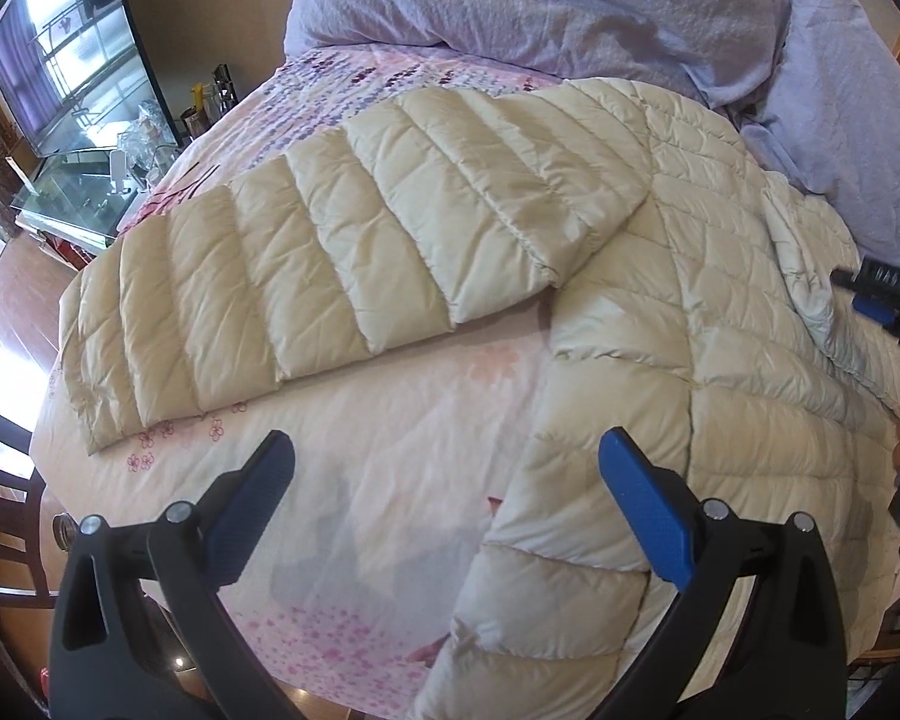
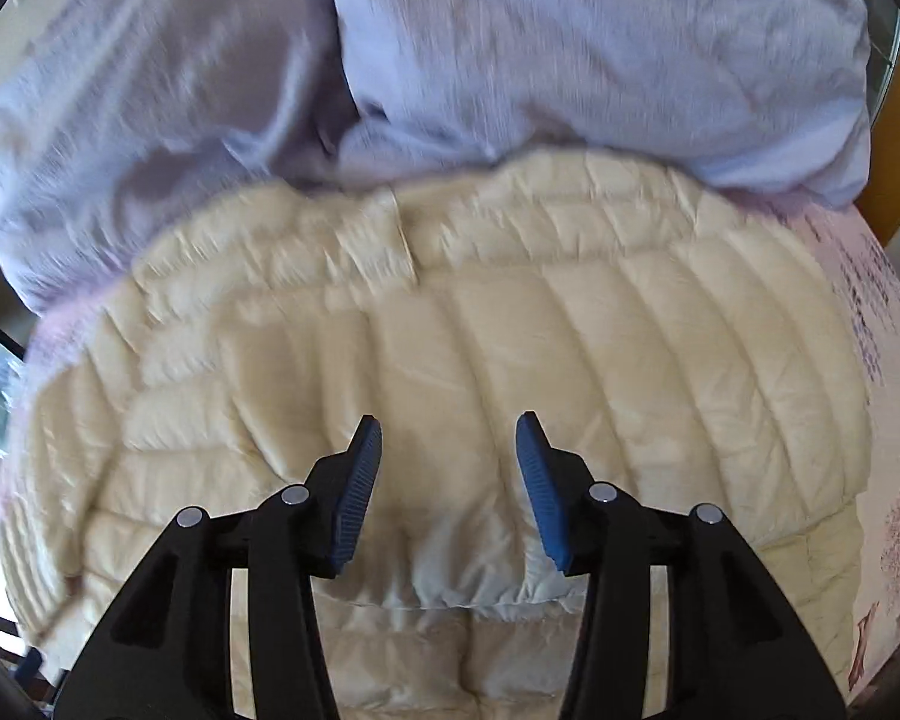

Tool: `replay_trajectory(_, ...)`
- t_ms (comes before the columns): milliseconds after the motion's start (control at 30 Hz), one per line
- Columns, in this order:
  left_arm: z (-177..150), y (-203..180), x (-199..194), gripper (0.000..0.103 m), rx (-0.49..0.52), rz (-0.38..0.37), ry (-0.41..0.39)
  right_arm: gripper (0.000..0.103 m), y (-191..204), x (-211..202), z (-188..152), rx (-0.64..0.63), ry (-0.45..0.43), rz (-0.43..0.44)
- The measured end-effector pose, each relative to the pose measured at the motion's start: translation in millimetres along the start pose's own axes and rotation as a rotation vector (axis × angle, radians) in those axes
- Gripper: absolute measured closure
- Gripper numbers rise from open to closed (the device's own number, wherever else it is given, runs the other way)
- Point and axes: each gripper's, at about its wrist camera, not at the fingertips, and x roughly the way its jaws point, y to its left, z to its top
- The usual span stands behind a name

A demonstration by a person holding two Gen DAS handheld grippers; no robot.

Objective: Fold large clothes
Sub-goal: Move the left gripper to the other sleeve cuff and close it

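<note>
Cream puffer jacket spread on the bed, left view alone shows its sleeve outstretched, left hand-held gripper open over bedsheet, right hand-held gripper parted above jacket, gripping nothing.

jacket: cream quilted cloth, slight sheen | bedsheet: matt floral cotton-like cloth | duvet: lilac crinkled matt cloth | gripper pads: blue ribbed plastic | floor: glossy wood

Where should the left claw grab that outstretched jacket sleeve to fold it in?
Probably the sleeve at its cuff end, coming from above at the bed's edge. It lies flat and straight across the bedspread, so its free cuff end lifts easiest.
</note>
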Motion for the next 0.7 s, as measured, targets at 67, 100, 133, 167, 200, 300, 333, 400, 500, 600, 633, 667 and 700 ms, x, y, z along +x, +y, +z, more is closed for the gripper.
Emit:
replay_trajectory(67,1,3,1,0.002,-0.003,0.004,0.000,0.052,4,3,-6,-0.010,0.010,0.001)
replay_trajectory(100,1,4,1,0.002,-0.005,0.007,0.000,0.045,8,5,-9,-0.018,0.012,0.002)
replay_trajectory(133,2,5,1,0.002,-0.006,0.011,0.000,0.041,11,7,-11,-0.023,0.012,0.002)
replay_trajectory(167,3,6,2,0.002,-0.006,0.012,0.000,0.040,13,8,-12,-0.028,0.013,-0.001)
replay_trajectory(200,4,8,2,0.002,-0.008,0.016,-0.001,0.039,16,10,-13,-0.033,0.017,-0.004)
replay_trajectory(300,6,12,3,0.002,-0.016,0.023,-0.003,0.036,22,18,-15,-0.040,0.027,-0.022)
replay_trajectory(333,7,13,3,0.002,-0.020,0.026,-0.003,0.034,23,21,-16,-0.046,0.029,-0.031)
replay_trajectory(400,8,18,4,0.002,-0.031,0.032,-0.006,0.031,28,28,-21,-0.072,0.031,-0.059)
replay_trajectory(500,10,25,5,0.002,-0.046,0.048,-0.007,0.030,36,32,-26,-0.112,0.004,-0.098)
replay_trajectory(600,13,41,5,0.002,-0.072,0.076,-0.016,0.029,35,34,-27,-0.090,0.003,-0.087)
replay_trajectory(633,15,47,5,0.002,-0.085,0.080,-0.019,0.029,37,34,-28,-0.090,0.003,-0.086)
replay_trajectory(667,16,54,5,0.002,-0.105,0.086,-0.022,0.029,38,34,-29,-0.094,0.002,-0.085)
replay_trajectory(700,18,67,6,0.002,-0.137,0.097,-0.026,0.029,36,33,-30,-0.095,0.001,-0.083)
